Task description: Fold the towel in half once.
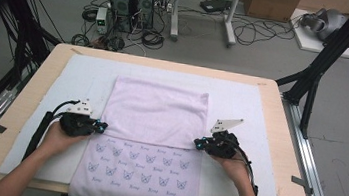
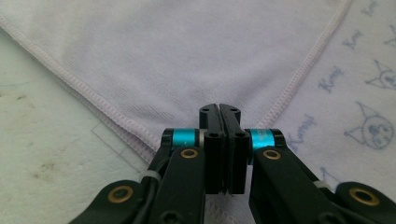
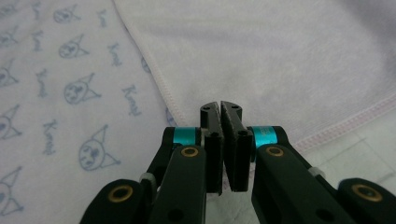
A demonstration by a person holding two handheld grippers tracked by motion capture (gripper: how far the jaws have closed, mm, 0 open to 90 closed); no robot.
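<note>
Forearms: both come in at the near edge of the table [image 1: 23, 125], a hand wrapped round each tool.
Left gripper [image 1: 100, 127]: jaws clenched tight — in the left gripper view [image 2: 219, 112] they meet right over the folded flap's corner. Whether cloth is pinched between them, I cannot tell; no fabric shows in the seam.
Right gripper [image 1: 198, 143]: same story, jaws pressed together [image 3: 220, 112] at the flap's other corner, hem running just beside the tips. A catch on the cloth can't be confirmed here either.
Towel [image 1: 155, 113]: pale lilac, lying flat on the white mat [image 1: 242, 104] in the middle of the table, far half folded over towards the person. The plain back faces up on the flap; the printed cat faces show on the part nearer the person, which hangs a little over the table's near edge.
Fold edge: runs straight between the two grippers, each sitting at one end of it.
Risk one: a lift with only one corner truly caught — the flap would swing skew and spoil the fold.
Risk two: jaws nipping both layers at once, so the lower printed layer drags up with the flap.
Risk three: uneven pull from the two hands, wrinkling the towel or sliding it off the near edge.
</note>
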